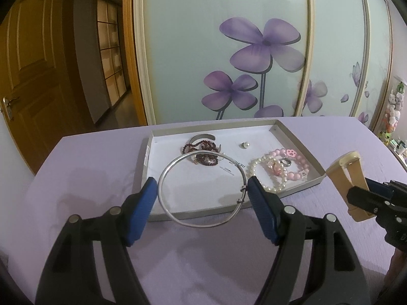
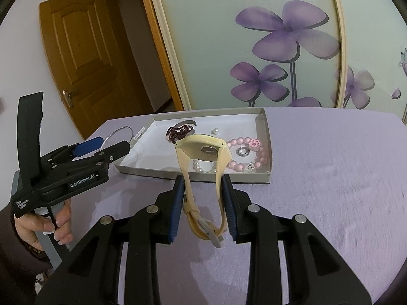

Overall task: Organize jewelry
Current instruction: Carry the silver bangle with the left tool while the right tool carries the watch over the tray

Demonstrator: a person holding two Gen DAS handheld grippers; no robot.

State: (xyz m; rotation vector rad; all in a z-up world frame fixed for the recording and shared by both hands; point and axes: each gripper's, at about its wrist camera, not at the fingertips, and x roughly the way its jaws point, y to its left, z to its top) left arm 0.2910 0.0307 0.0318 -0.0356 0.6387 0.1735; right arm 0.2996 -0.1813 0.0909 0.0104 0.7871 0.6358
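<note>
Both hands are loaded here, hovering just short of the tray [image 1: 297,137] on the lilac tablecloth [image 1: 89,172]. The left gripper [image 1: 202,190] stands wide with the silver bangle [image 1: 203,222] braced across between its blue pads, the clasp side against the right-hand pad. The right gripper [image 2: 202,185] is drawn in narrow, pinching the cream wristwatch [image 2: 203,150] by both sides of its looped strap, watch back facing the camera, buckle end dangling low. Inside the tray already: a dark red bead strand [image 1: 203,150], a silver cuff [image 1: 203,136], a pearl bracelet [image 1: 262,175], a pink bead bracelet [image 1: 297,162] with a ring [image 1: 286,162] lying inside it, and a small pearl stud [image 1: 244,145]. Now the risks, as I read it: that bangle is thin, round and slick, held only by pressure at two points, so a tilt or a slight easing could let it pivot and drop onto the near rim. The watch strap is soft; it could slide through, or land on the pearls and tangle things.
</note>
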